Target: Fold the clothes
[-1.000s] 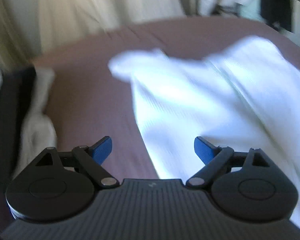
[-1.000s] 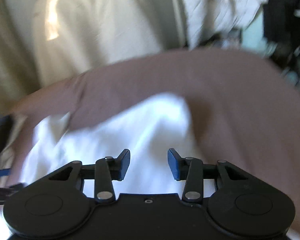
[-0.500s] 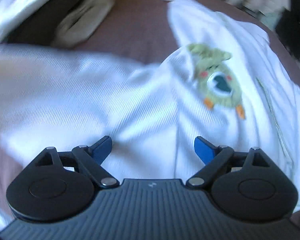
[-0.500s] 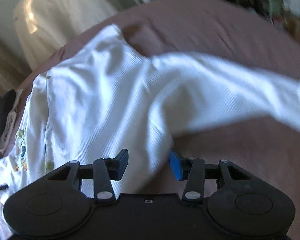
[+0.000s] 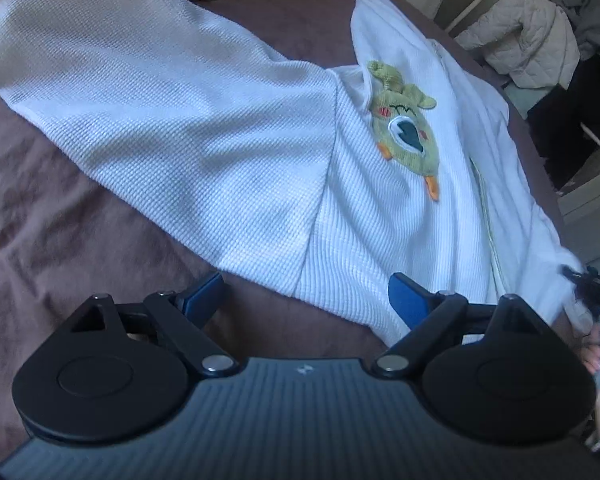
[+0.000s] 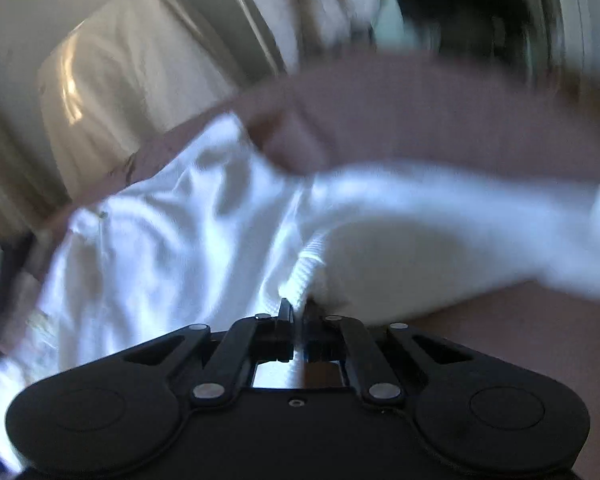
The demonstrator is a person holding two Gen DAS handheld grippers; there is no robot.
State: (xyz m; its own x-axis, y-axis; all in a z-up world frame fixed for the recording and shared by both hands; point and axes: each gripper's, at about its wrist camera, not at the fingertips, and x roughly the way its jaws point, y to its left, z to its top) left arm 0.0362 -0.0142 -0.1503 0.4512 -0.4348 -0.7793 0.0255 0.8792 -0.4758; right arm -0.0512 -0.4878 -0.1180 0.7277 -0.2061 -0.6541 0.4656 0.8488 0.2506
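Garment: a white waffle-knit top (image 5: 228, 128) lies spread on a brown bed cover (image 5: 60, 232), front up, with a green bird patch (image 5: 406, 136) on the chest.
Sleeve: 1 sleeve (image 5: 112, 76) stretches out to the left across the cover, flat and unfolded.
Left tool: the left tool (image 5: 306, 298) hovers at the near edge of the top with its 2 blue fingers (image 5: 204, 298) wide apart, holding nothing; the hem of the top lies between them and just ahead, the right finger over the cloth, the left over the bare cover.
Right tool: the right tool (image 6: 297, 312) has its fingers pressed together on a ribbed edge of the top (image 6: 306, 268), and cloth rises in a fold from the pinch.
Right view: blurred; the other sleeve (image 6: 440, 208) runs off to the right.
Background: pale clothes (image 5: 516, 36) hang or pile beyond the bed.
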